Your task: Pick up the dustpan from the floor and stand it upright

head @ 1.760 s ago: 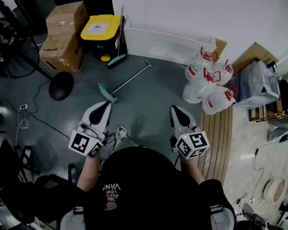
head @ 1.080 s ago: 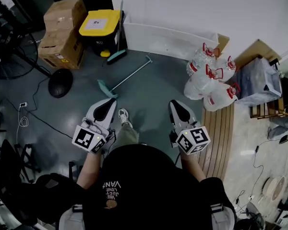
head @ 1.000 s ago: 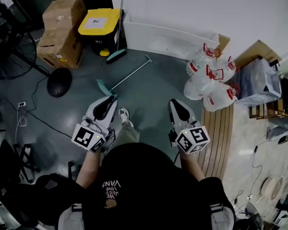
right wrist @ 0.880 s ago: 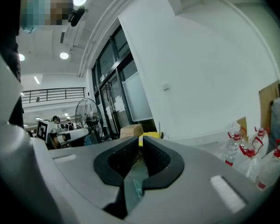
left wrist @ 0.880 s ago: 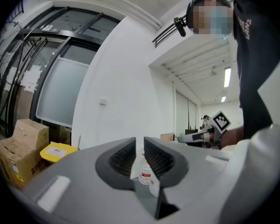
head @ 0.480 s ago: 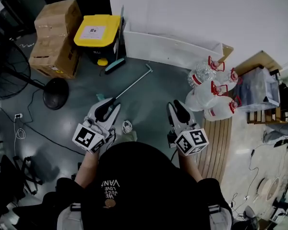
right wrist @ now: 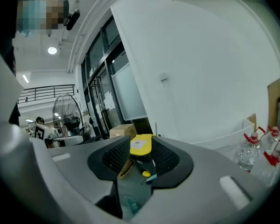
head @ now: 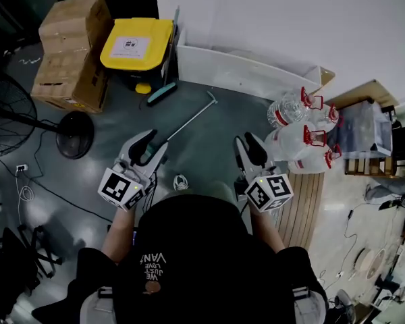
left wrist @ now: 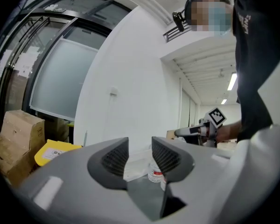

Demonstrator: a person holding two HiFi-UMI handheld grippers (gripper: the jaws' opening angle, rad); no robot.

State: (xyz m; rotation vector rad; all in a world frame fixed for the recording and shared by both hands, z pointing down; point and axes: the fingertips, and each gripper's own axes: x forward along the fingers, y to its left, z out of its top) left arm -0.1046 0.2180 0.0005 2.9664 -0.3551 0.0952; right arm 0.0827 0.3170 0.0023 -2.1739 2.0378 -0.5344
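Observation:
The dustpan lies flat on the dark floor. Its thin metal handle (head: 189, 117) runs diagonally toward the wall, and its teal pan is hidden behind my left gripper (head: 153, 141). In the head view that gripper hovers over the pan end, jaws apart. My right gripper (head: 247, 140) is to the right of the handle and well clear of it. Both pairs of jaws have just been opening and nothing is between them. The left gripper view shows open pads (left wrist: 115, 157) framing a water bottle (left wrist: 155, 174). The right gripper view shows open pads (right wrist: 164, 158) framing the yellow bin (right wrist: 141, 146).
A teal broom (head: 163, 90) leans by a yellow-lidded bin (head: 135, 44), with cardboard boxes (head: 71, 52) to its left. A fan base (head: 74, 135) and cables (head: 27, 187) lie left. Water bottles (head: 300, 137) and wooden slats (head: 310, 201) are right. A white board (head: 243, 73) lines the wall.
The person has walked toward the dustpan, carrying both grippers forward. Both sets of jaws have gone from shut to open. The teal pan, visible earlier, is now covered by the left gripper.

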